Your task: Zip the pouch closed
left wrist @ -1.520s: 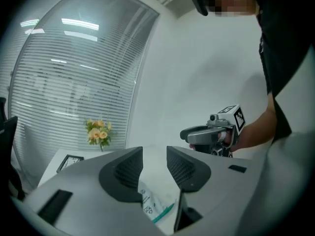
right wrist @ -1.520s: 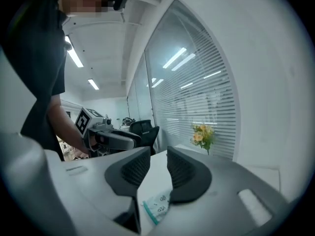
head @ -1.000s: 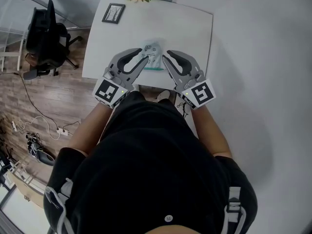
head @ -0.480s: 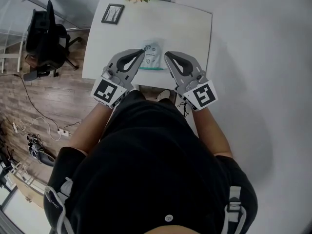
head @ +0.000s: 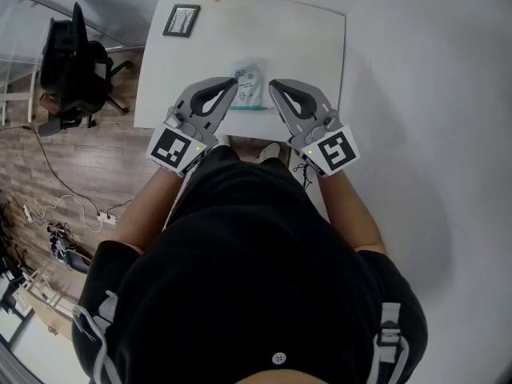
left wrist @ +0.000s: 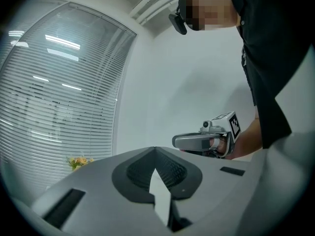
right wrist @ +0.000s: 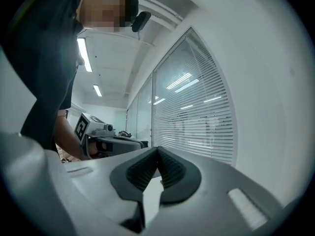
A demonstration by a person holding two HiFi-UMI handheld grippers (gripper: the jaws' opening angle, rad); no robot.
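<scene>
Left tool (head: 233, 89) and right tool (head: 274, 88) are hanging either side of the pouch (head: 250, 86) by the tabletop's (head: 280, 38) near edge, jaws just closing together on nothing, gripping no zip

- The left gripper (head: 234, 86) is held level in front of the body, its jaws pressed together with nothing seen between them.
- The right gripper (head: 273, 86) is level too; its jaws have just been closing and now meet (nothing between them either).
- Both slant inward, with their tips near each other but apart.
- The left forearm (head: 144, 208) and right forearm (head: 354, 214) are bare and reach forward.
</scene>
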